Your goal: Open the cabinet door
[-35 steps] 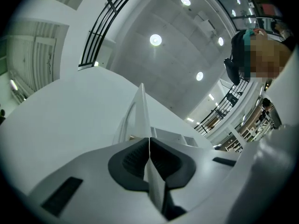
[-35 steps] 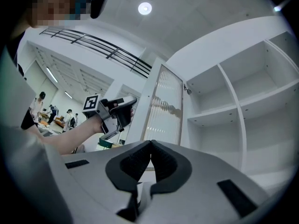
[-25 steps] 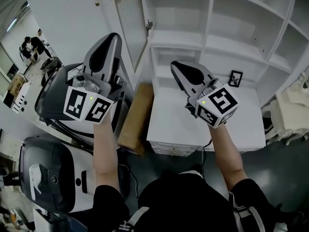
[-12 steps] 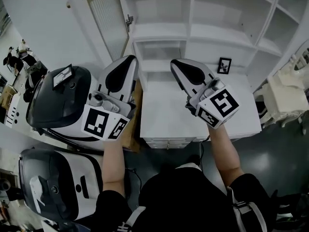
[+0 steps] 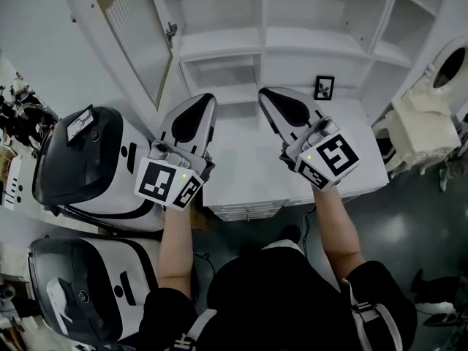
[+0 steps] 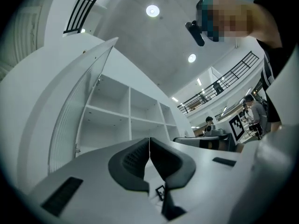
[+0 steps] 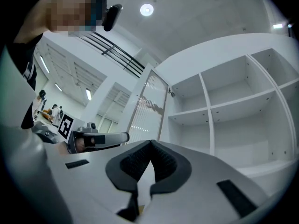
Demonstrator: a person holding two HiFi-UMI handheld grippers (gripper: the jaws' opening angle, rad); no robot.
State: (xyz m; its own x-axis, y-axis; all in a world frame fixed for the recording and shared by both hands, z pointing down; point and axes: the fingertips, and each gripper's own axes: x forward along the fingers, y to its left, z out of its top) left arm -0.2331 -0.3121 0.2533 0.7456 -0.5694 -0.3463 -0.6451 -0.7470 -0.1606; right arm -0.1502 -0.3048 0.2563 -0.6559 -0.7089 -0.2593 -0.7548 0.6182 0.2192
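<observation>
The white cabinet (image 5: 263,42) stands with its shelves bare. Its ribbed-glass door (image 5: 128,28) is swung out wide to the left on its hinge (image 5: 170,31). My left gripper (image 5: 208,99) is shut and empty, held over the left end of the white counter (image 5: 351,152), below the door and apart from it. My right gripper (image 5: 264,93) is shut and empty too, over the middle of the counter. In the left gripper view the gripper (image 6: 149,142) has the door (image 6: 77,115) up on its left. In the right gripper view the gripper (image 7: 150,144) has the door (image 7: 148,107) ahead and the left gripper (image 7: 96,139) beside it.
A small black picture frame (image 5: 324,87) stands on the counter at the back. Two black-and-white machines (image 5: 84,159) (image 5: 73,284) crowd the floor on the left. A white chair (image 5: 420,123) is at the right. People stand far off in the hall (image 6: 252,113).
My left gripper has come down and to the right, away from the open door, level with the right one. The right gripper has hardly shifted in the picture. The door stays open.
</observation>
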